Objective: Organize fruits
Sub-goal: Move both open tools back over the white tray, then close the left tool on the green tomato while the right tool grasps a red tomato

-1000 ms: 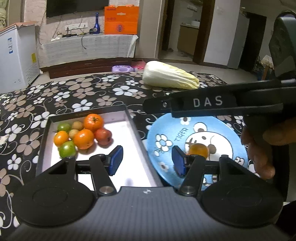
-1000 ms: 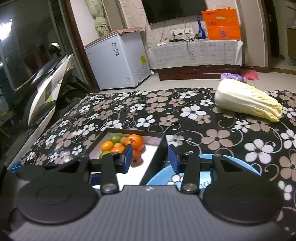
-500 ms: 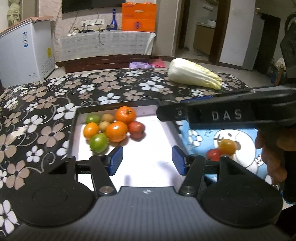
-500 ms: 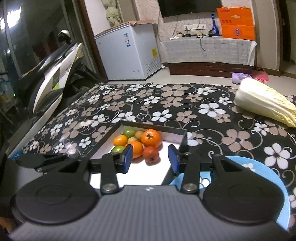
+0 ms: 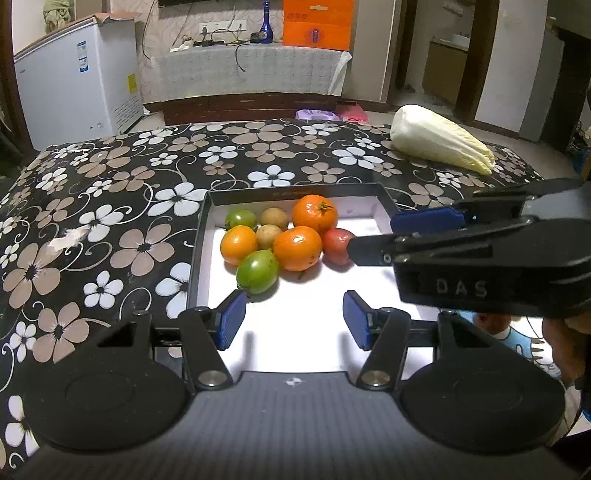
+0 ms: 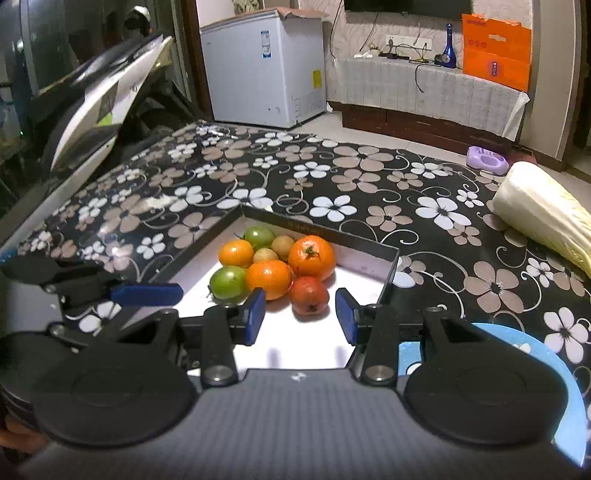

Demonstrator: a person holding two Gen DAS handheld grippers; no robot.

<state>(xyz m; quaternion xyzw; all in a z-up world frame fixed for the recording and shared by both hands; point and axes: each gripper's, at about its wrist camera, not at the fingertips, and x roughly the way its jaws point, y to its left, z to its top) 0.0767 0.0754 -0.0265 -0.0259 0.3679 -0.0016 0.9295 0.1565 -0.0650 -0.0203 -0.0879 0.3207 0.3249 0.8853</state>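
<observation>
Place: a home, a lived-in living room.
Table: a floral oilcloth (image 5: 110,206) covers it; a whole cabbage (image 5: 439,144) lies on top.
Far wall: a low cabinet under a cloth (image 5: 251,74), with a wall socket and cables, a blue bottle (image 5: 264,23) and an orange box (image 5: 317,23).
TV: the lower edge of a screen (image 6: 406,6) hangs on the wall above.
Appliance: a white chest freezer (image 5: 77,77) stands by the wall.
Floor: pale tiles with slippers (image 6: 487,159); a doorway at right opens to another room.
Oddity: a scooter (image 6: 99,96) is parked indoors beside the table.
</observation>
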